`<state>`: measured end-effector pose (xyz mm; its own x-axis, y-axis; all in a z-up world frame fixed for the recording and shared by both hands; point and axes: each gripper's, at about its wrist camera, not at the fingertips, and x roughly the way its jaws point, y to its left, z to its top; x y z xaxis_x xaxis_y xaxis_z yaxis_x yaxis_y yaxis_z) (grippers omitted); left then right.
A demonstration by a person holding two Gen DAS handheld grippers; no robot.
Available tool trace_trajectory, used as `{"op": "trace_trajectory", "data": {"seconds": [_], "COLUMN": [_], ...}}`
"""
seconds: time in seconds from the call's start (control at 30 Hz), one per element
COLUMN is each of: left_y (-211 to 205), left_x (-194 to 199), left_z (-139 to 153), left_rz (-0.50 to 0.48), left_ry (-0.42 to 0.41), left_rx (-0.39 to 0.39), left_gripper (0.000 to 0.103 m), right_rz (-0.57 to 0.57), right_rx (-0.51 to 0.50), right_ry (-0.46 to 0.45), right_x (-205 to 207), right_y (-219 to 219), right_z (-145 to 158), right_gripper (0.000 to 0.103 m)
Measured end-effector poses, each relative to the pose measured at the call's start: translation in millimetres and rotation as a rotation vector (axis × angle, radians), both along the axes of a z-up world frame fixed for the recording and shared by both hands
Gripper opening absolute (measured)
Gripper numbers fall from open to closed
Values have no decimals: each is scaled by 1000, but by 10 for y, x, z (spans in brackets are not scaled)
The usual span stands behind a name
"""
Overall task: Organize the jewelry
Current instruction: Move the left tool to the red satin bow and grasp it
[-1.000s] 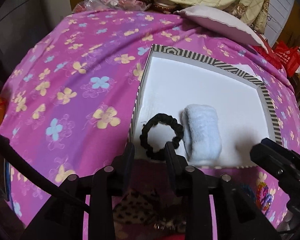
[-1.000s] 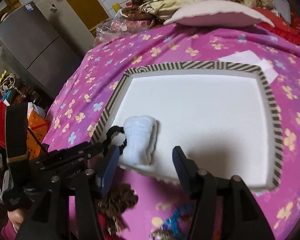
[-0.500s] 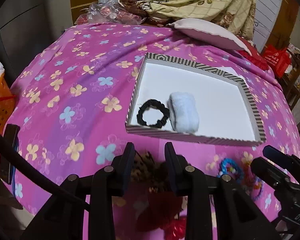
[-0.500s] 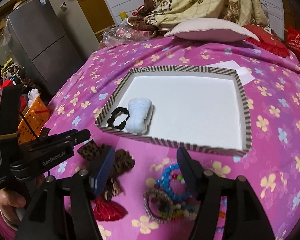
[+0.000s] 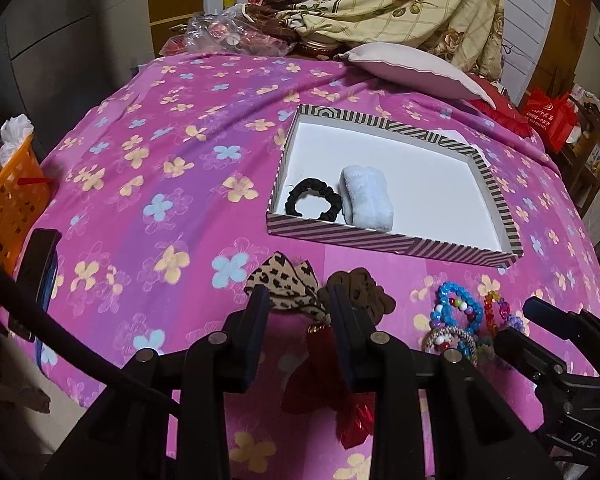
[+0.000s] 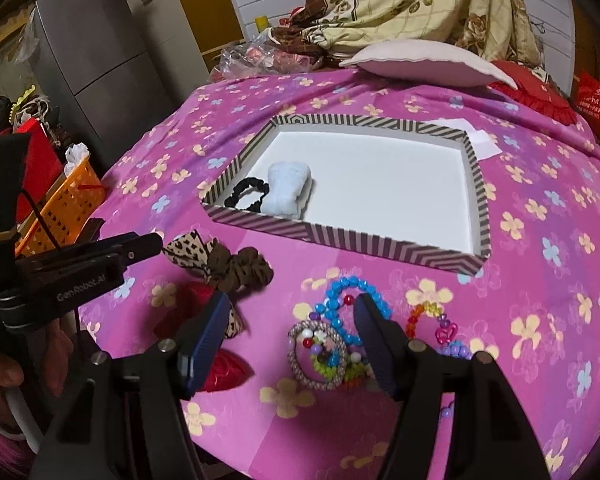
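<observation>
Both grippers hang empty, jaws apart: left gripper [image 5: 298,300] over the leopard-print bow [image 5: 288,284], right gripper [image 6: 290,312] over the beaded bracelets [image 6: 340,320]. Black scrunchie [image 5: 314,200] and pale blue headband [image 5: 366,196] lie touching inside the striped tray [image 5: 380,240].

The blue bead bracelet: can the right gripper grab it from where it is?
Probably yes. The blue bead bracelet lies on the bedspread just ahead of the right gripper, whose fingers are open and empty. Nothing covers it, though the woven ring overlaps its near end.
</observation>
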<state>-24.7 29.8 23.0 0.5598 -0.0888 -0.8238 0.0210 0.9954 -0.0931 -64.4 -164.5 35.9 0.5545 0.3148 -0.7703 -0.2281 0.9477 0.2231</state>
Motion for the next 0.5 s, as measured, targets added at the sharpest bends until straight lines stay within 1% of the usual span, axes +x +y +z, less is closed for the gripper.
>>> {"op": "trace_trajectory", "data": {"seconds": [0.17, 0.5], "left_y": [35, 327], "left_x": [-86, -266], "left_z": [1, -37], "left_rz": [1, 28], "left_ry": [8, 66], "left_rx": [-21, -122], "left_gripper": [41, 41], "right_rz": [-5, 28], "right_rx": [-14, -32], "right_ry": [3, 25], "right_x": [-72, -244], "right_y": [-21, -66], "right_z": [-23, -131], "right_gripper": [68, 68]}}
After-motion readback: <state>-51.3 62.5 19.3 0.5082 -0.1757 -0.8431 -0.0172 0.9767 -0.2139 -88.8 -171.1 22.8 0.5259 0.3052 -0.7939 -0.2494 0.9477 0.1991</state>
